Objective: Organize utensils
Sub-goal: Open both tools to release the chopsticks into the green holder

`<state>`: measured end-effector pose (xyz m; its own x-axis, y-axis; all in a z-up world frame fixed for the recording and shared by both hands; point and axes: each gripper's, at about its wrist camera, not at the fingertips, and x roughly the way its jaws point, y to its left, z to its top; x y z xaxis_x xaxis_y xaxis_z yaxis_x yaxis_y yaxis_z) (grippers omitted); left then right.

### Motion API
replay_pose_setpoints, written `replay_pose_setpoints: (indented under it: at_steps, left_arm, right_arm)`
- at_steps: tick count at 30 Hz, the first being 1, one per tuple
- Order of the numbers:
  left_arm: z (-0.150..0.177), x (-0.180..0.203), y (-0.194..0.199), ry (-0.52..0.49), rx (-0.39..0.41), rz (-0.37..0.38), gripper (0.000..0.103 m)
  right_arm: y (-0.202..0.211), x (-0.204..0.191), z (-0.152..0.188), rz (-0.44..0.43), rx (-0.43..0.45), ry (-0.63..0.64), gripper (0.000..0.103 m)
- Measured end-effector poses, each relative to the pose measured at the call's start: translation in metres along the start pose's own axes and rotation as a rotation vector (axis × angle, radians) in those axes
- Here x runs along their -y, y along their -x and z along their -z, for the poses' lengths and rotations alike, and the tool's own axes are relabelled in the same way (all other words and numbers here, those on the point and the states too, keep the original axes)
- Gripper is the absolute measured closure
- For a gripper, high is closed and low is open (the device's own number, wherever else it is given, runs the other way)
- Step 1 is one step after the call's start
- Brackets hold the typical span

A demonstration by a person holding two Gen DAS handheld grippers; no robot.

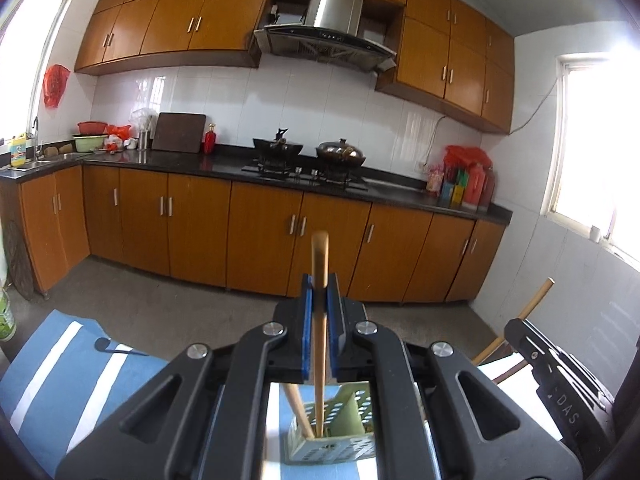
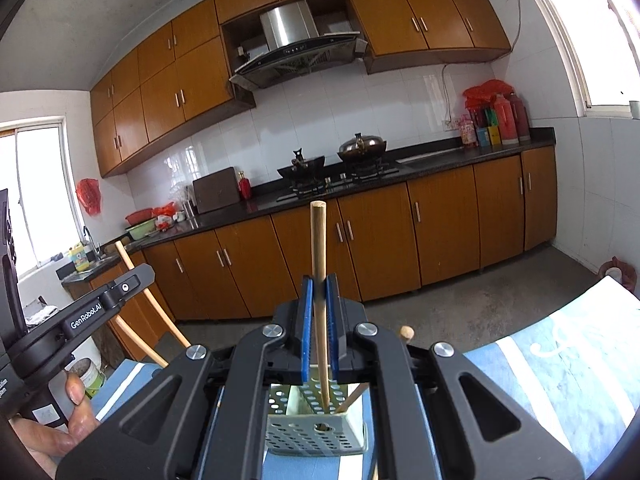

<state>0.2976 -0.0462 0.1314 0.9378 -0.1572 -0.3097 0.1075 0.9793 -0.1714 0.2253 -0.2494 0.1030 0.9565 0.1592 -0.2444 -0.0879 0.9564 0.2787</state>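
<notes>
You're in a home kitchen. Orange-brown wall cabinets and base cabinets line the far wall under a dark countertop. Steel range hood over a gas hob with two woks; sink far left; white tile backsplash.

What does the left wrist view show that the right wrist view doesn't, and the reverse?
Left wrist only: a dark ladle lying on the blue striped cloth, and the left gripper shut on a wooden handle.

Right wrist only: a hand holding the other gripper's body, and the right gripper shut on a round stick.

Both: the perforated caddy below each gripper with wooden handles standing in it, and the stove.
</notes>
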Motion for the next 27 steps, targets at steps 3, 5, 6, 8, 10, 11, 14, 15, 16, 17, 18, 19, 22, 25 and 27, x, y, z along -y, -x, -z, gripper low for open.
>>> replay_pose_setpoints:
  at_steps: [3,5,6,8,10,11,14,15,16,17,18,19,22,25,27]
  left_arm:
    - [-0.002,-0.002,0.009,-0.004,0.003,-0.014,0.087]
    - [-0.005,-0.005,0.018,-0.002,0.010,-0.017,0.086]
    - [-0.006,-0.007,0.024,-0.001,0.015,-0.021,0.085]
    - [-0.009,-0.011,0.035,0.004,0.029,-0.023,0.082]
    - [-0.009,-0.015,0.048,0.012,0.038,-0.025,0.080]
    - [-0.010,-0.017,0.054,0.017,0.038,-0.026,0.080]
    - [-0.007,-0.029,0.076,0.027,0.028,-0.023,0.079]
    - [-0.004,-0.033,0.084,0.025,0.023,-0.023,0.078]
    - [0.000,-0.037,0.090,0.022,0.017,-0.026,0.075]
    - [0.006,-0.042,0.097,0.017,0.008,-0.028,0.074]
    - [0.014,-0.048,0.104,0.010,-0.004,-0.032,0.074]
    - [0.020,-0.052,0.108,0.004,-0.015,-0.039,0.074]
    - [0.050,-0.069,0.116,-0.015,-0.065,-0.073,0.073]
    - [0.085,-0.086,0.106,-0.038,-0.153,-0.114,0.073]
    - [0.106,-0.097,0.096,-0.038,-0.216,-0.130,0.073]
  right_arm:
    - [0.007,0.000,0.000,0.016,-0.002,0.009,0.095]
    - [0.016,0.002,-0.003,0.023,0.007,0.007,0.094]
    - [0.020,0.003,-0.004,0.028,0.014,0.004,0.091]
    - [0.033,0.007,-0.006,0.041,0.035,-0.007,0.064]
    - [0.046,0.011,-0.009,0.052,0.055,-0.011,0.063]
    - [0.052,0.013,-0.010,0.058,0.059,-0.011,0.063]
    - [0.069,0.021,-0.008,0.084,0.066,-0.011,0.063]
    - [0.074,0.024,-0.005,0.099,0.061,-0.010,0.063]
    - [0.080,0.029,0.001,0.118,0.052,-0.010,0.063]
    - [0.083,0.034,0.006,0.132,0.038,-0.012,0.063]
    - [0.085,0.041,0.015,0.148,0.015,-0.017,0.063]
    - [0.086,0.045,0.020,0.160,-0.004,-0.021,0.063]
    - [0.078,0.065,0.050,0.196,-0.113,-0.054,0.063]
    - [0.056,0.080,0.090,0.212,-0.260,-0.090,0.066]
    - [0.041,0.081,0.113,0.201,-0.343,-0.097,0.073]
